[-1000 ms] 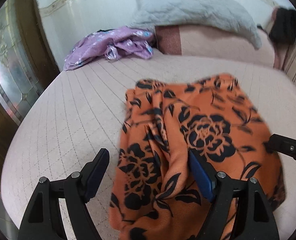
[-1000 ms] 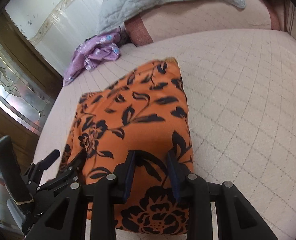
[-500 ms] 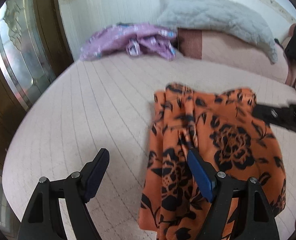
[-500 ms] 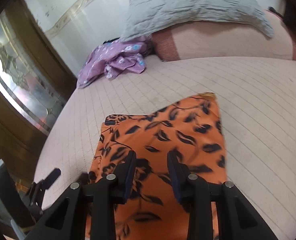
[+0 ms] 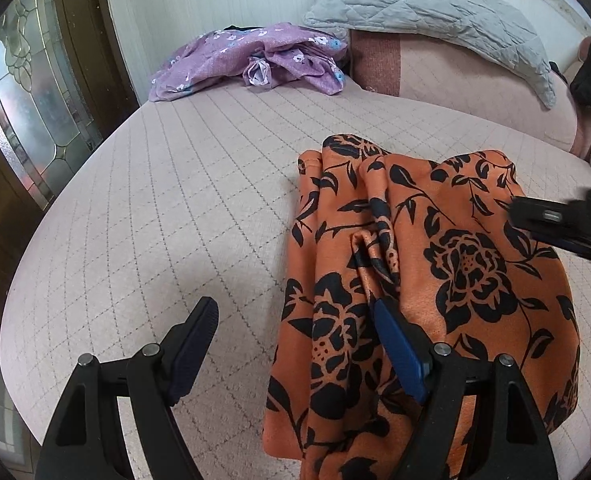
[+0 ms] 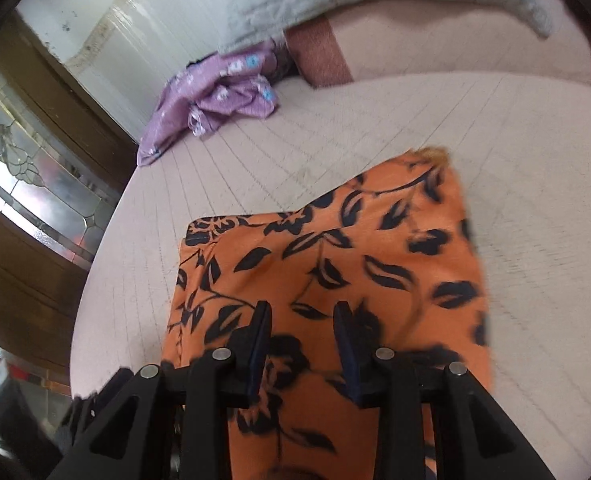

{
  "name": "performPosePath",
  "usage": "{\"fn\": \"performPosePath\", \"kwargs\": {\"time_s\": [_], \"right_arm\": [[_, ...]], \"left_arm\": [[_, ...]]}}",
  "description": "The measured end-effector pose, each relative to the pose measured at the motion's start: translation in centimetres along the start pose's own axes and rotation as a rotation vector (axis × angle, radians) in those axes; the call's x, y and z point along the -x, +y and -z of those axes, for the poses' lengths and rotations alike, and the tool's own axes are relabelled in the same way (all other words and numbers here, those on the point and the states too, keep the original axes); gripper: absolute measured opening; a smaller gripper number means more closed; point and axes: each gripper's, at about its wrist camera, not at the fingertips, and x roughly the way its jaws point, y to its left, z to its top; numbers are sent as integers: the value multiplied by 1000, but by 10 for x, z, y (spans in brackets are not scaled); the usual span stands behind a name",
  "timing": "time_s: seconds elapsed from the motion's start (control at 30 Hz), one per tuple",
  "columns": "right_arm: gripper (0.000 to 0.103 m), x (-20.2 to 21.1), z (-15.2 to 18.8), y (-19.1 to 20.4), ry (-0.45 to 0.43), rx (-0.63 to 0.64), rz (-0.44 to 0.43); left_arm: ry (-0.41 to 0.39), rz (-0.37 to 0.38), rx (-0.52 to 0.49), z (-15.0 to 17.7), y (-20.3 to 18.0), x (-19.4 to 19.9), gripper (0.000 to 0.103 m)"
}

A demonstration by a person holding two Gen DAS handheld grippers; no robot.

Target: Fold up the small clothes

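Beyond the bed's far left corner, a dark wooden door with leaded glass is seen, and at that corner a crumpled purple floral garment lies untouched, well apart from the work. The left tool is held wide apart over the quilted bed: its left finger hangs over bare quilt, its right finger is pressed against the near left edge of the orange floral garment, and nothing is gripped by it.

Compared with a second ago, the orange floral garment has been drawn toward the right of the left wrist view, and more bare quilt is now exposed on its left. Its far edge has been bunched into upright pleats, where it lay flatter before. In the right wrist view the far part is now seen lifted or dragged, its far right corner raised, with motion blur across the cloth.

The right tool is seen with a clear gap between its fingers, the orange cloth lying in and under that gap; whether cloth is actually pinched cannot be told.

It is judged that a fold is under way but unfinished: the left side is still rumpled and would need smoothing.

A grey quilted pillow lies at the far right. No brand, label or writing can be read anywhere.
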Motion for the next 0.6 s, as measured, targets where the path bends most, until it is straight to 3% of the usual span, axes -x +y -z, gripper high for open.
{"fn": "performPosePath", "kwargs": {"time_s": [0.17,0.3,0.43,0.6], "right_arm": [[36,45,20,-7,-24,64,52],[36,64,40,-15,18,74,73],[36,65,59,-20,72,65,71],[36,36,84,-29,170,38,102]], "left_arm": [[-22,-17,-15,6,-3,6,81],[-30,-21,-15,9,-4,10,81],[-41,-28,-19,12,-4,13,81],[-46,-29,-27,15,-5,15,81]]}}
